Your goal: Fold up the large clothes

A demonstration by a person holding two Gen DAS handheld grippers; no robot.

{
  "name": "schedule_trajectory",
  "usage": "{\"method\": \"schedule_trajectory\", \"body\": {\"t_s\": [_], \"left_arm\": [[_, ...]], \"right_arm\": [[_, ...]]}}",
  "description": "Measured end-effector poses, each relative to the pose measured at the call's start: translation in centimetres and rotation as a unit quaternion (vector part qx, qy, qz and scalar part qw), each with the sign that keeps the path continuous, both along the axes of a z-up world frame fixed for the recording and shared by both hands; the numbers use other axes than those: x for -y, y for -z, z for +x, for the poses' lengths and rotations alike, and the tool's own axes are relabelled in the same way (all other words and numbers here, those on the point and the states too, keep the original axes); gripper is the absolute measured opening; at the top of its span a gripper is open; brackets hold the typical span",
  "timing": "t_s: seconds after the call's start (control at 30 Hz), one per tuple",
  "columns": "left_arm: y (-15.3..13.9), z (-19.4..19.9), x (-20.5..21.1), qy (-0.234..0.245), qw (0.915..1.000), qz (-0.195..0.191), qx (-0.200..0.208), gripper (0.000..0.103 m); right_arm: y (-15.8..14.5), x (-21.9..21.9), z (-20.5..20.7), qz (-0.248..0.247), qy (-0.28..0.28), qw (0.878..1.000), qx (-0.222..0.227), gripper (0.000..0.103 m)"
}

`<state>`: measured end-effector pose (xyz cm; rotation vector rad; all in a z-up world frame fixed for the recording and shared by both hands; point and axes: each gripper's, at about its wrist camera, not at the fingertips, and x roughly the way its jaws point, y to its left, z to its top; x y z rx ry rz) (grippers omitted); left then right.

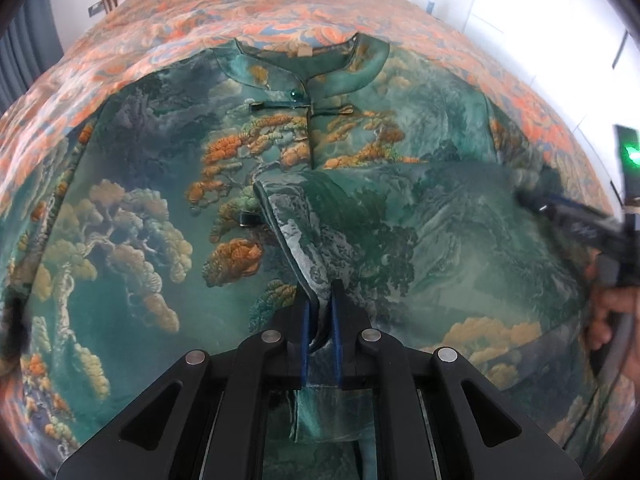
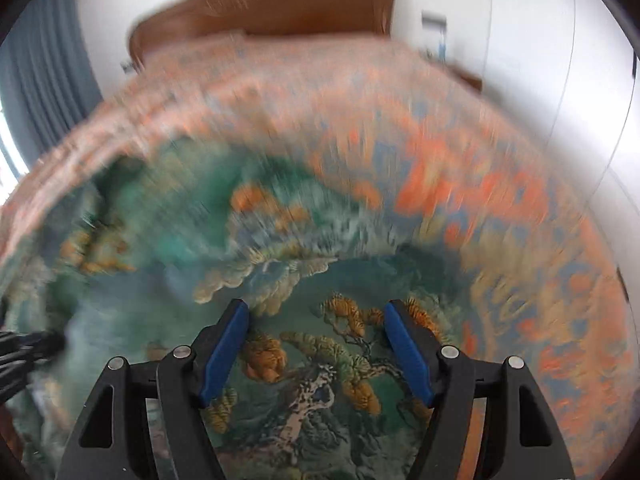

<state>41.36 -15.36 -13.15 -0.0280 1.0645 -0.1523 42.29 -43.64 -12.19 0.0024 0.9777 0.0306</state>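
A large green garment [image 1: 160,208] printed with orange and tan trees lies spread flat on the bed, its stand collar [image 1: 304,64] at the far side. My left gripper [image 1: 320,304] is shut on the hem edge of a folded-over flap [image 1: 360,216] that crosses the garment's right half. My right gripper [image 2: 316,320] is open and empty, just above the garment [image 2: 320,368] near its right edge; that view is blurred by motion. The right gripper also shows at the right edge of the left wrist view [image 1: 576,220], in a hand.
The bed has an orange and blue patterned bedspread [image 1: 168,16] and a brown wooden headboard [image 2: 264,4] at the far end. White walls and cupboard doors [image 2: 540,60] stand to the right. A grey-blue curtain [image 2: 44,68] hangs at the left.
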Motion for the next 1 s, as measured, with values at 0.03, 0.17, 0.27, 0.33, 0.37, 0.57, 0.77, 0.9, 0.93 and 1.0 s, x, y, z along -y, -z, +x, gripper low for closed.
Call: {"method": "schedule_trajectory", "body": {"t_s": [0.03, 0.17, 0.27, 0.33, 0.37, 0.57, 0.77, 0.9, 0.93, 1.0], "left_arm": [[0.1, 0.0, 0.0, 0.002, 1.0000, 0.002, 0.001, 0.008], [0.2, -0.4, 0.1, 0.004, 1.0000, 0.003, 0.003, 0.008], [0.0, -1.0, 0.0, 0.004, 1.0000, -0.001, 0.006, 0.009], [0.0, -1.0, -0.2, 0.003, 1.0000, -0.003, 0.009, 0.009], [0.1, -0.9, -0.2, 0.003, 1.0000, -0.005, 0.008, 0.009], [0.1, -1.0, 0.0, -0.008, 0.9999, -0.003, 0.009, 0.009], [0.3, -0.9, 0.3, -0.007, 0.9999, 0.005, 0.006, 0.011], [0.6, -0.6, 0.4, -0.008, 0.9999, 0.010, -0.001, 0.012], [0.5, -0.7, 0.4, -0.008, 0.9999, 0.013, -0.001, 0.015], [0.2, -1.0, 0.2, -0.012, 0.9997, 0.020, -0.001, 0.022]], "right_arm": [[1.6, -0.1, 0.4, -0.002, 0.005, 1.000, -0.019, 0.072], [3.0, -0.2, 0.6, -0.003, 0.008, 1.000, -0.021, 0.072], [1.6, 0.0, -0.4, 0.007, 0.010, 1.000, -0.008, 0.072], [-0.1, 0.5, -2.7, 0.020, 0.005, 1.000, 0.005, 0.072], [-0.9, 0.6, -4.1, 0.026, 0.001, 1.000, 0.011, 0.072], [-2.2, 0.3, -11.3, 0.046, -0.028, 0.998, 0.010, 0.072], [0.7, 0.7, -11.6, 0.066, -0.017, 0.997, -0.035, 0.073], [2.8, 0.5, -10.5, 0.052, -0.015, 0.997, -0.055, 0.073], [3.0, 0.2, -10.4, 0.041, -0.016, 0.997, -0.057, 0.073], [3.1, -0.2, -10.2, 0.027, -0.017, 0.998, -0.058, 0.073]]}}
